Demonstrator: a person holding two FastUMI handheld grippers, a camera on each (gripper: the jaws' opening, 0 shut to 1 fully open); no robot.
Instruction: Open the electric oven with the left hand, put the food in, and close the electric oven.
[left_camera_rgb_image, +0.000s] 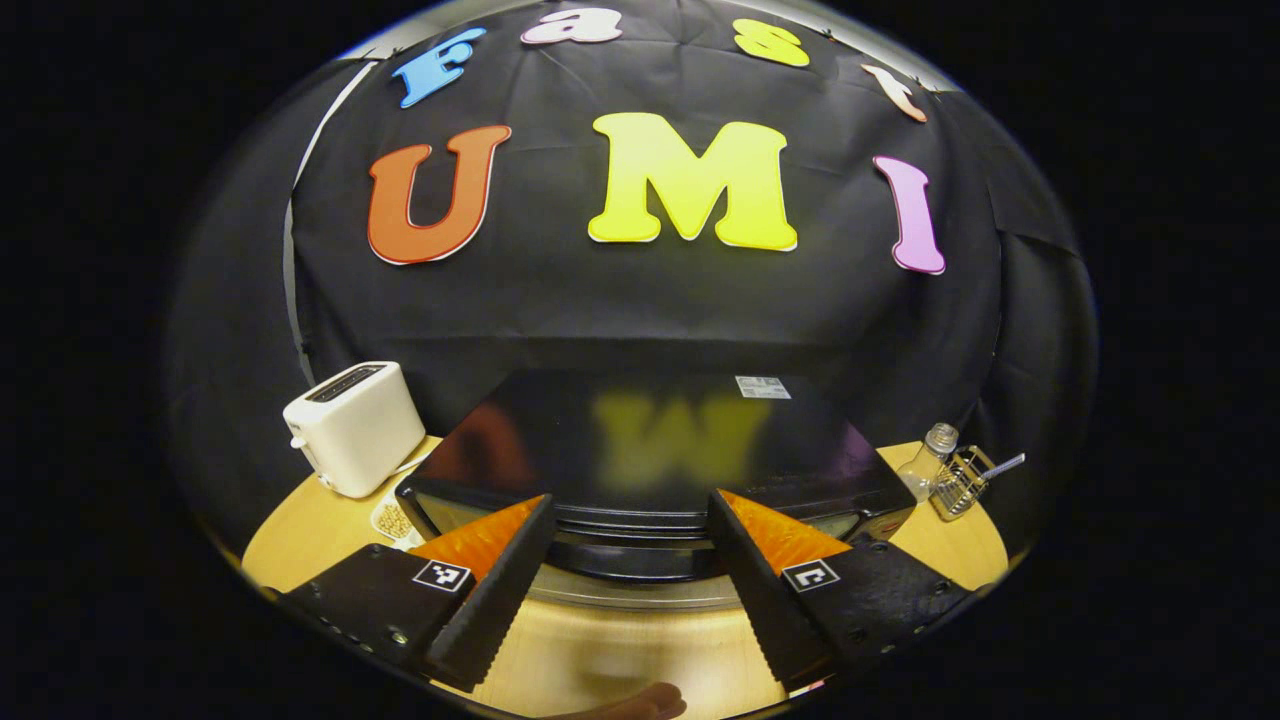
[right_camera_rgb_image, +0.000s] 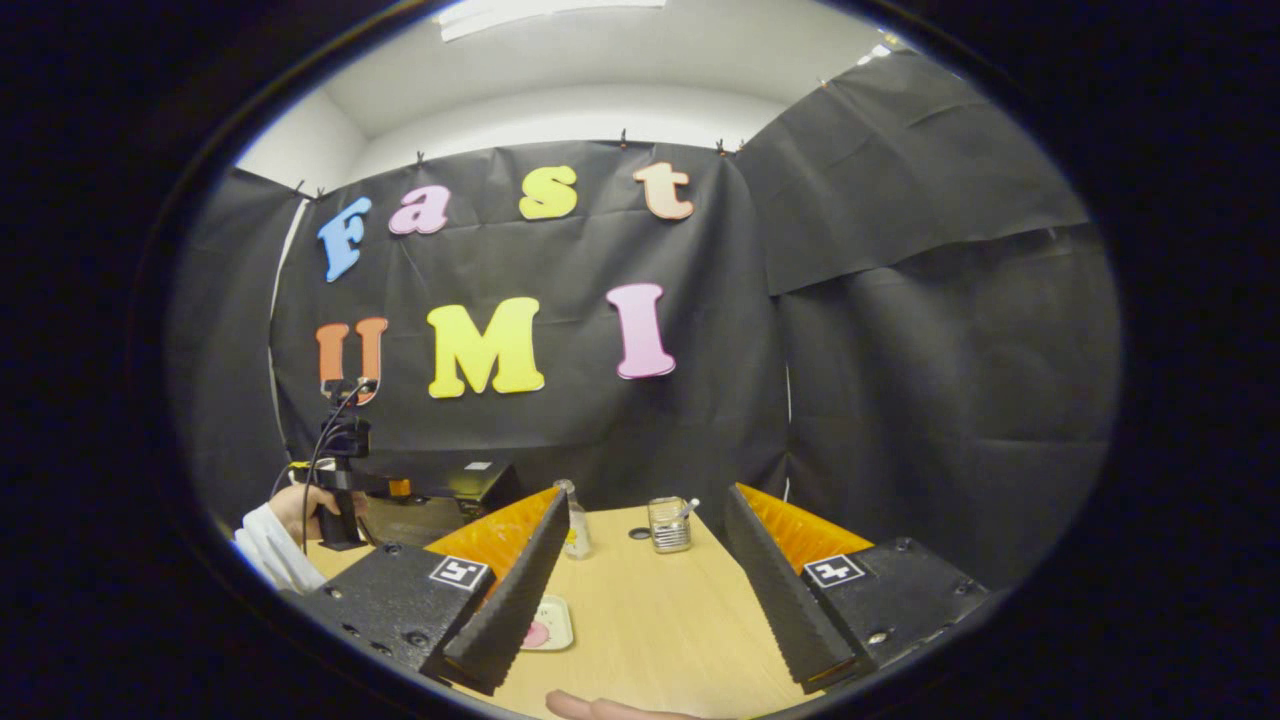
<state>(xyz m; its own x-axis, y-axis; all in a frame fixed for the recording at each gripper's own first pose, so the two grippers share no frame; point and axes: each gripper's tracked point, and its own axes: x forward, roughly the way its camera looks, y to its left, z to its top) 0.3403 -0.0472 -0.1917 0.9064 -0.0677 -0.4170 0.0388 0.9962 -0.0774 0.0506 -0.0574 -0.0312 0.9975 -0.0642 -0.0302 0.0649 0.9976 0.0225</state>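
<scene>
The black electric oven (left_camera_rgb_image: 640, 440) fills the middle of the left gripper view, seen from above its glossy top. My left gripper (left_camera_rgb_image: 630, 500) is open, its fingers spread on either side of the oven's front edge, where a dark bar (left_camera_rgb_image: 630, 560) runs across. In the right gripper view a hand (right_camera_rgb_image: 300, 510) holds the left gripper (right_camera_rgb_image: 385, 487) at the oven (right_camera_rgb_image: 455, 488). My right gripper (right_camera_rgb_image: 648, 495) hangs open over the wooden table (right_camera_rgb_image: 650, 620) with nothing between its fingers. A small plate with pink food (right_camera_rgb_image: 548, 625) lies beside its left finger.
A white toaster (left_camera_rgb_image: 355, 425) stands left of the oven, with a small dish of pale food (left_camera_rgb_image: 393, 520) by it. A clear bottle (left_camera_rgb_image: 930, 460) and a wire holder (left_camera_rgb_image: 962, 483) stand to the right, the bottle (right_camera_rgb_image: 572, 520) and holder (right_camera_rgb_image: 668, 525) also at the table's back.
</scene>
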